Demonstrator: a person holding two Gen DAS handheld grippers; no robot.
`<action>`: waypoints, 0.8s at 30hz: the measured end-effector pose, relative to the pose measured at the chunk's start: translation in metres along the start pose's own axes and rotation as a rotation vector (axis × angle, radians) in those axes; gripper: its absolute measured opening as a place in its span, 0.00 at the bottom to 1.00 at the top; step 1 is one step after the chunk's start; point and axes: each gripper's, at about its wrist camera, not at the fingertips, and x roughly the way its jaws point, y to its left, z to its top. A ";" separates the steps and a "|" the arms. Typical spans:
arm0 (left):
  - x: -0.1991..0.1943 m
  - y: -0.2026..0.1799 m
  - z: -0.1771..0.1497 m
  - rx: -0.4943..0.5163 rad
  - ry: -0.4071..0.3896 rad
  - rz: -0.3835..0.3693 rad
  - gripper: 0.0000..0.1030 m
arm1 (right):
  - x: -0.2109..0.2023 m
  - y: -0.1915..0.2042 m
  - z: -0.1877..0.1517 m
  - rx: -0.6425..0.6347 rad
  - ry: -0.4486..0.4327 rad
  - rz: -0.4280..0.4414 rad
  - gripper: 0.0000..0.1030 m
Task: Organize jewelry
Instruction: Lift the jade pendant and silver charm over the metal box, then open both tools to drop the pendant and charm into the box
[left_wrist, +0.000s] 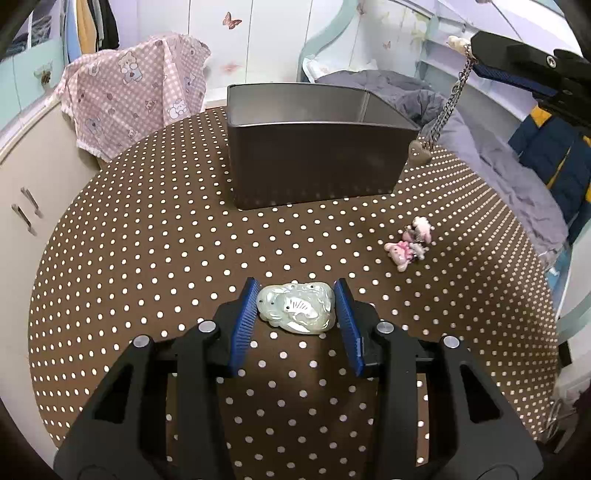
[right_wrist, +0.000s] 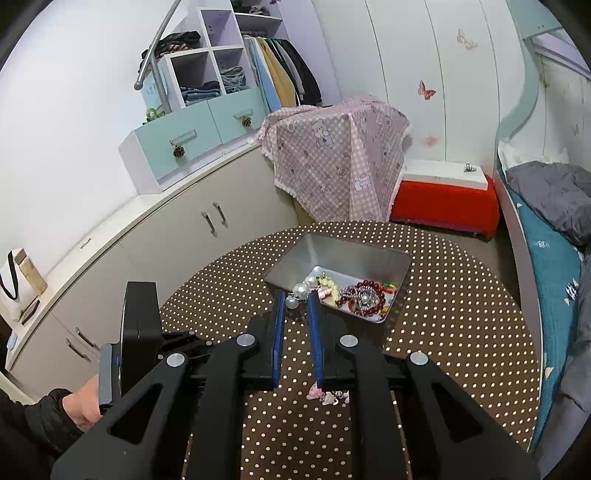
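Note:
A pale green carved jade pendant (left_wrist: 295, 308) lies on the dotted brown table (left_wrist: 147, 240), and my left gripper (left_wrist: 296, 301) has both blue pads against its sides. My right gripper (right_wrist: 295, 295) is shut on a necklace with white pearls (right_wrist: 301, 291). In the left wrist view this gripper (left_wrist: 471, 50) hangs high at the right, and the necklace's chain (left_wrist: 448, 99) dangles down to a heart charm (left_wrist: 419, 153) beside the tin. The open metal tin (right_wrist: 332, 251) holds red beads and other jewelry. Small pink charms (left_wrist: 410, 243) lie on the table to the right.
A pink checked cloth (right_wrist: 332, 155) covers something behind the table. Beige cabinets (right_wrist: 166, 229) run along the left. A bed with a grey duvet (right_wrist: 554, 195) is on the right, with a red box (right_wrist: 443, 203) near it. A person's hand (right_wrist: 83, 406) holds the left gripper.

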 end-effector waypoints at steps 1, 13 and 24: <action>-0.003 0.001 0.000 -0.004 -0.006 -0.001 0.40 | -0.002 0.000 0.002 -0.004 -0.006 -0.002 0.11; -0.078 0.010 0.067 0.003 -0.227 0.012 0.40 | -0.034 0.002 0.051 -0.063 -0.121 -0.018 0.11; -0.065 0.008 0.140 0.004 -0.270 -0.014 0.41 | -0.007 -0.019 0.090 -0.016 -0.112 0.012 0.11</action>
